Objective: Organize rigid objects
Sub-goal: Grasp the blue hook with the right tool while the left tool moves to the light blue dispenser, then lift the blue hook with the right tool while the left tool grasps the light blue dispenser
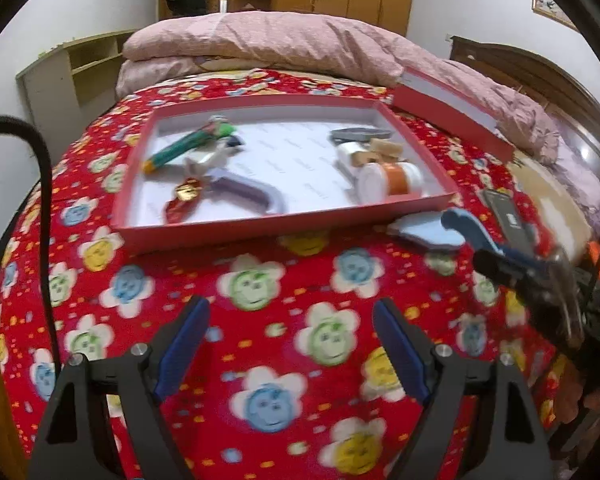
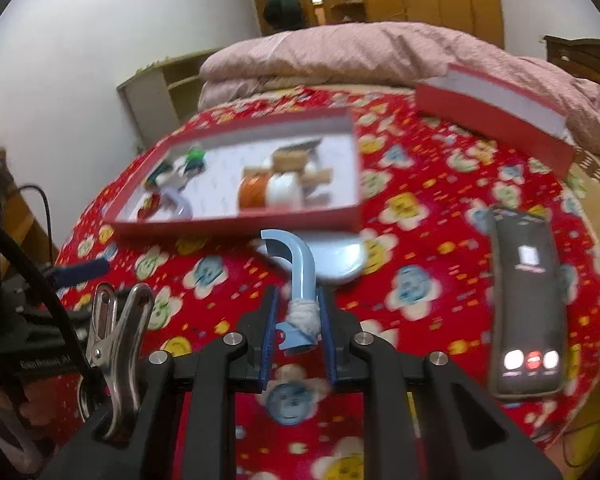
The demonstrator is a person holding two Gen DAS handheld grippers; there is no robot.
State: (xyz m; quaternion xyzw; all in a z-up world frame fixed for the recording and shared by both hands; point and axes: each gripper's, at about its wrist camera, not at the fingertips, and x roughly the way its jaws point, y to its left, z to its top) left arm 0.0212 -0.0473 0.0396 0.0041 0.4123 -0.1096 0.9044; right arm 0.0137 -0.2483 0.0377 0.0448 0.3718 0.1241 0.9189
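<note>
**Gripping a blue hook short of the red tray**

Clamping the right gripper (image 2: 297, 334) on a light blue curved plastic hook (image 2: 296, 276), both blue-padded jaws pressing its straight shank where a band of white tape is wrapped. Pointing the hooked end forward, away from the jaws, toward the near wall of a shallow red cardboard tray with a white floor (image 2: 236, 226) lying ahead on a red fleece blanket printed with smiling flowers (image 2: 420, 304). Hovering, it seems, over a pale blue flat piece (image 2: 340, 260) lying just beyond the jaw tips, though contact cannot be told.

Holding inside the tray, ahead and left of the right jaws, an orange-and-white cylinder (image 2: 268, 192), wooden blocks and a green-topped toy. Lying right of the jaws, a black phone with a lit screen (image 2: 528, 300). Leaning further ahead and right, a red box lid (image 2: 492, 120).

Keeping the left gripper (image 1: 292, 344) spread wide with nothing between its pads, above bare blanket. Showing the tray (image 1: 228, 232) straight ahead of those jaws, a teal marker pen (image 1: 176, 152) and a purple curved hook (image 1: 248, 192) within, and the blue hook (image 1: 468, 232) off to the right.
</note>
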